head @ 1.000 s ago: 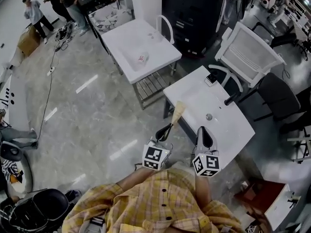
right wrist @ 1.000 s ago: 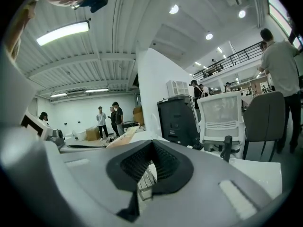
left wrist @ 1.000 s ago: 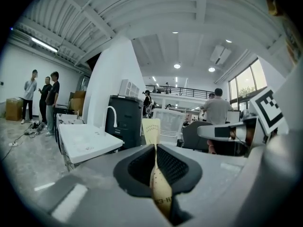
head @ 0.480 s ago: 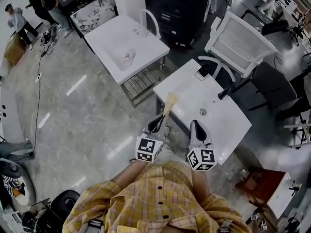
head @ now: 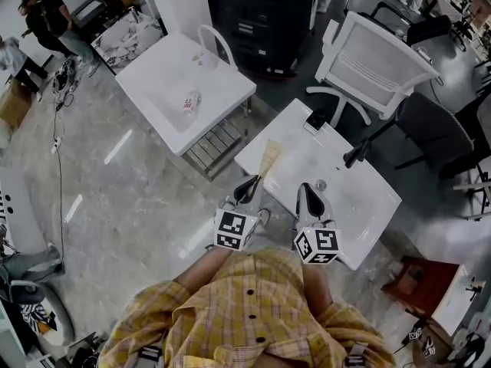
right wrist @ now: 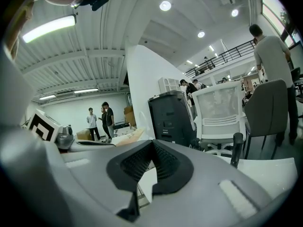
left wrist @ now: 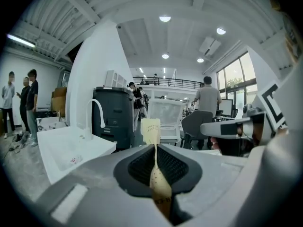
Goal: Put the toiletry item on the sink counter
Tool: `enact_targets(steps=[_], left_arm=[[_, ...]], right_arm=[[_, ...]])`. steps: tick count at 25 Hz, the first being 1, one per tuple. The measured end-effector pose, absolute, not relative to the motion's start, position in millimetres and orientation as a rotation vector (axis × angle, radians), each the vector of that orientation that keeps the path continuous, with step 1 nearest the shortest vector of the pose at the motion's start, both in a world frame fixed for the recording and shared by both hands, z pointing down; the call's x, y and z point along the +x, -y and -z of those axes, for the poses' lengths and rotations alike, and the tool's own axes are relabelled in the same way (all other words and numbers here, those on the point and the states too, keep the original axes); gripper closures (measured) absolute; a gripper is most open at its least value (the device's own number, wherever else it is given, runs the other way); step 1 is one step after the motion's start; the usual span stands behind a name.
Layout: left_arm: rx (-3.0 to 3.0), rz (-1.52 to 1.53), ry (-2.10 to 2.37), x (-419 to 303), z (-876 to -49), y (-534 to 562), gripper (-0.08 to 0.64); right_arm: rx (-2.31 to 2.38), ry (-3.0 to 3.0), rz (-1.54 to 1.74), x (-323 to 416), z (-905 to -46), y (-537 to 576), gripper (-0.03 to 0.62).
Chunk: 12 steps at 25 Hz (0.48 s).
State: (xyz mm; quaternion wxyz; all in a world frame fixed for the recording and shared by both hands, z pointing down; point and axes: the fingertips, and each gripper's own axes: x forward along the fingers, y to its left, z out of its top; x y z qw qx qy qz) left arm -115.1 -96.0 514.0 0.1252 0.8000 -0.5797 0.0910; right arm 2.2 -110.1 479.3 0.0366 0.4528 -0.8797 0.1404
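Note:
A flat beige toiletry tube (head: 268, 158) sticks out forward from my left gripper (head: 249, 184), which is shut on its lower end. The tube's tip hangs over the left edge of the near white sink counter (head: 362, 215). In the left gripper view the tube (left wrist: 151, 130) stands upright, pinched between the dark pads (left wrist: 137, 167) of the left gripper (left wrist: 156, 148). My right gripper (head: 305, 192) hovers over the counter's front edge, beside the basin drain (head: 321, 184). In its own view the right gripper (right wrist: 152, 143) has its pads closed with nothing between them.
A black faucet (head: 357, 153) and a small dark object (head: 315, 119) sit on the near counter. A second white sink (head: 157, 79) with a packet (head: 189, 102) in its basin stands to the far left. A white chair (head: 376, 64) and a black cabinet (head: 261, 10) are behind.
The view has moved closer to the near sink. Both grippers have moved forward with it, and the tube's tip now reaches over the counter's left edge. Both jaws look unchanged.

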Motion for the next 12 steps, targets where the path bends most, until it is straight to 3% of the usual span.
enact_targets(steps=[12], left_arm=[[2.355,-0.348,1.613,-129,-533,174,0.543]], right_arm=[[1.411,2.664,-0.499,-13,-499,175,0.591]])
